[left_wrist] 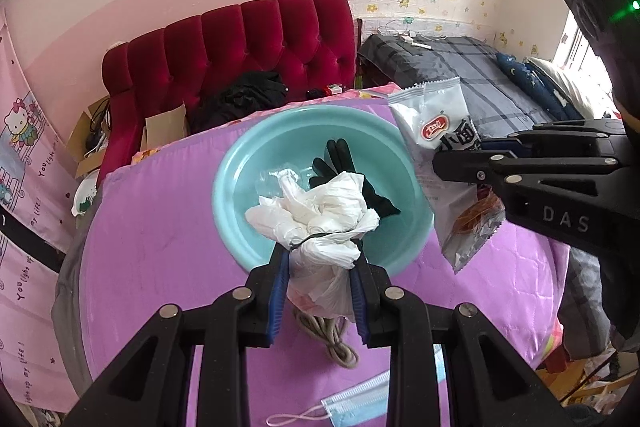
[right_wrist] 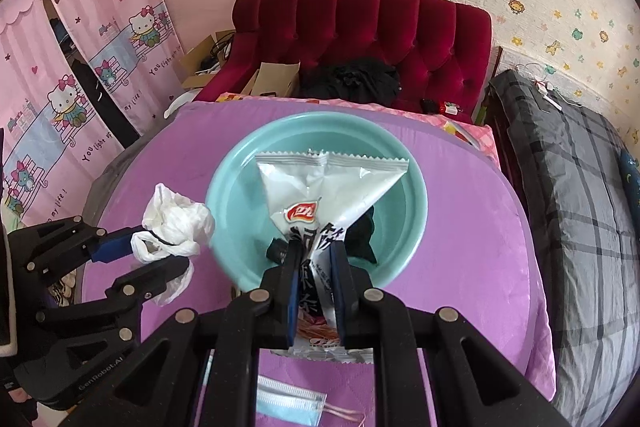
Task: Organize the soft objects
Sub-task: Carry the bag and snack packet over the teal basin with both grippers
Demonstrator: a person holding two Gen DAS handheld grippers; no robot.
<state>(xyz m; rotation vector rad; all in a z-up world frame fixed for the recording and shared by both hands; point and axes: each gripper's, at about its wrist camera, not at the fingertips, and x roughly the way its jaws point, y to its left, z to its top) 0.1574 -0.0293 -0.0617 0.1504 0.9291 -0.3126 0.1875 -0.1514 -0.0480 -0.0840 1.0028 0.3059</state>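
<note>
The left gripper is clamped on a crumpled white plastic bag, its jaws pinched narrow around the bunched middle. The right gripper is squeezed nearly closed on a silver snack packet, whose long axis runs up toward twelve o'clock from the jaws. Both loads hang above the purple quilt. The teal basin lies straight ahead of each gripper at twelve o'clock, already holding a black glove. The packet looks to be over the bowl, the bag at its near rim, so the right hand seems nearer to a drop. A blue face mask lies at six o'clock, a coiled cord beneath the bag.
</note>
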